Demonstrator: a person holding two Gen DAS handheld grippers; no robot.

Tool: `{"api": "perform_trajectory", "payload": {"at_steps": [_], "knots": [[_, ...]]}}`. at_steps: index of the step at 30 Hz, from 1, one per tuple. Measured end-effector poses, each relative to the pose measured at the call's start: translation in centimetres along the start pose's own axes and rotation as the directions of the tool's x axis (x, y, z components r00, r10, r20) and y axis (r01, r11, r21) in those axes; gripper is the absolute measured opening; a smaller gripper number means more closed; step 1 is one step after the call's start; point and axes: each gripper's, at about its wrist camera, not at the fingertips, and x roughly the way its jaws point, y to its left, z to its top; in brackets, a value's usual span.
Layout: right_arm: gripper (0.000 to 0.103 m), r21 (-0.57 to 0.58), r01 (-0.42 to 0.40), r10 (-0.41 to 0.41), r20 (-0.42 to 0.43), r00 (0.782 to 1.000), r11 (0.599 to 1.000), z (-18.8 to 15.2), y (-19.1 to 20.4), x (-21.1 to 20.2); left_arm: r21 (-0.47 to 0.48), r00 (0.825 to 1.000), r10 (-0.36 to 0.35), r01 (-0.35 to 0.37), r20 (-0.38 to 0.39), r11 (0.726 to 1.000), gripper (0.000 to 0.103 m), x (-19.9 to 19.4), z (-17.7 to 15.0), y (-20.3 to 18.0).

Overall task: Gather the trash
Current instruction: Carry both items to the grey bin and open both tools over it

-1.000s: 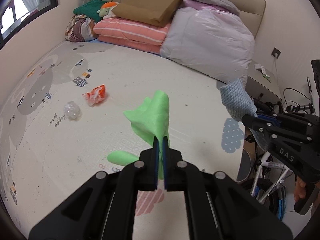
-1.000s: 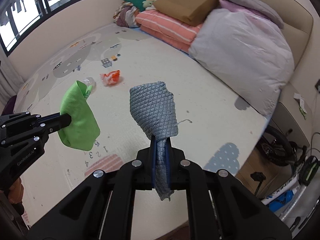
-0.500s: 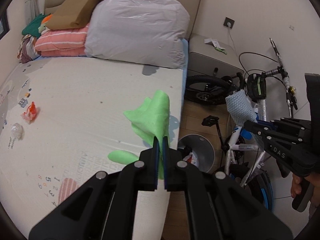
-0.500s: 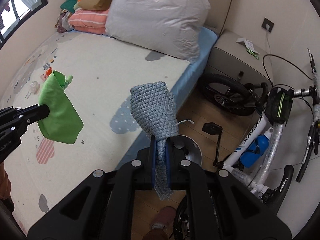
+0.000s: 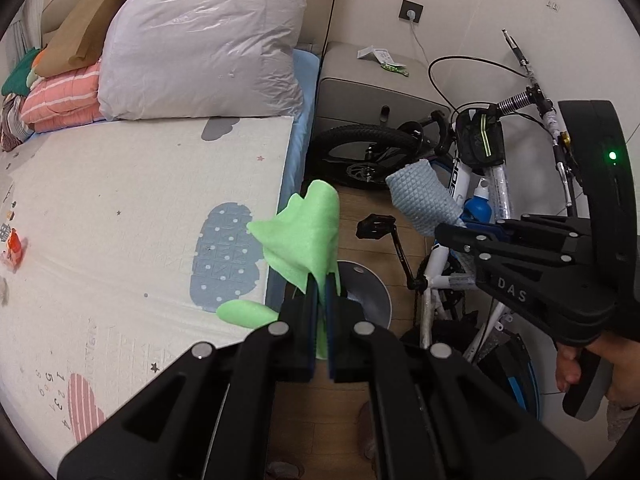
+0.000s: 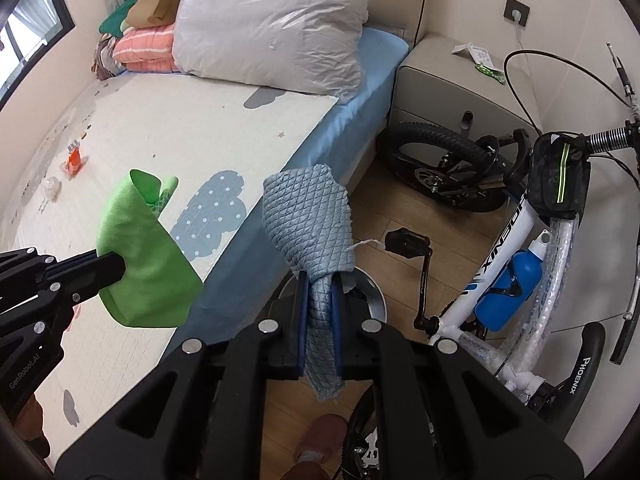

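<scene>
1. Two grippers are each clamping a cloth: the left gripper (image 5: 320, 292) is pinching a green cloth (image 5: 304, 236) between its pressed-together jaws, and the right gripper (image 6: 319, 292) is squeezing a grey quilted cloth (image 6: 310, 224), whose frayed tail is hanging below the pads.
2. Lettering is showing on the tools: "DAS" on the right gripper's side in the left view, "GenRobot.AI" on the left one in the right view.
3. A round bin (image 6: 374, 300) is sitting on the wooden floor just beyond both jaws, mostly hidden behind them; its contents are unclear.
4. A white bicycle (image 6: 504, 264) is standing beside it, reading "PHOENIX" on the mudguard and carrying a blue bottle (image 6: 510, 284); its frame lettering is partly cut off.
5. Farther left, an orange wrapper (image 6: 74, 158) and a clear crumpled scrap (image 6: 52, 188) are lying on the patterned play mat (image 6: 180, 128).
6. A bagged duvet (image 6: 272, 20) and folded bedding are piling up at the far end, beside a nightstand (image 6: 452, 88) holding illegible papers.
</scene>
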Motion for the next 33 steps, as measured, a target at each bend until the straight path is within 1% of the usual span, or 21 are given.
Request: {"api": "perform_trajectory", "payload": {"at_steps": [4, 6, 7, 8, 13, 23, 26, 28, 29, 33], "knots": [[0.020, 0.011, -0.018, 0.019, -0.005, 1.000, 1.000, 0.3, -0.7, 0.6, 0.006, 1.000, 0.001, -0.001, 0.000, 1.000, 0.004, 0.7, 0.4, -0.6], [0.037, 0.019, -0.023, 0.023, -0.004, 1.000, 1.000, 0.3, -1.0, 0.8, 0.010, 1.000, -0.001, 0.001, -0.003, 1.000, 0.004, 1.0, 0.6, -0.8], [0.041, 0.020, -0.020, 0.020, 0.000, 1.000, 1.000, 0.3, -1.1, 0.8, 0.012, 1.000, -0.002, 0.002, -0.005, 1.000, 0.004, 1.2, 0.6, -1.0], [0.043, 0.019, -0.015, 0.015, 0.004, 1.000, 1.000, 0.3, -1.0, 0.8, 0.016, 1.000, -0.003, 0.003, -0.008, 1.000, 0.004, 1.3, 0.6, -1.1], [0.043, 0.029, 0.002, -0.002, -0.007, 1.000, 1.000, 0.1, -2.0, 0.6, 0.033, 1.000, -0.012, 0.013, -0.023, 0.999, 0.004, 2.1, 0.6, -1.7], [0.043, 0.088, 0.069, -0.066, -0.040, 0.997, 0.994, -2.0, -6.4, -0.6, 0.067, 0.998, -0.055, 0.057, -0.038, 0.996, 0.004, 3.8, 1.3, -4.4], [0.043, 0.107, 0.083, -0.078, -0.046, 0.996, 0.991, -2.5, -7.4, -1.0, 0.086, 0.997, -0.057, 0.061, -0.047, 0.994, 0.004, 4.6, 1.6, -5.3], [0.043, 0.113, 0.088, -0.082, -0.051, 0.995, 0.990, -2.7, -7.9, -1.1, 0.101, 0.997, -0.049, 0.054, -0.053, 0.993, 0.005, 5.2, 1.7, -5.9], [0.043, 0.115, 0.089, -0.083, -0.052, 0.995, 0.989, -2.8, -8.0, -1.2, 0.112, 0.997, -0.050, 0.057, -0.059, 0.992, 0.008, 5.5, 1.7, -6.2], [0.043, 0.116, 0.093, -0.087, -0.054, 0.995, 0.989, -3.0, -8.4, -1.2, 0.132, 0.995, -0.054, 0.065, -0.089, 0.989, 0.009, 6.8, 1.6, -6.9]]}}
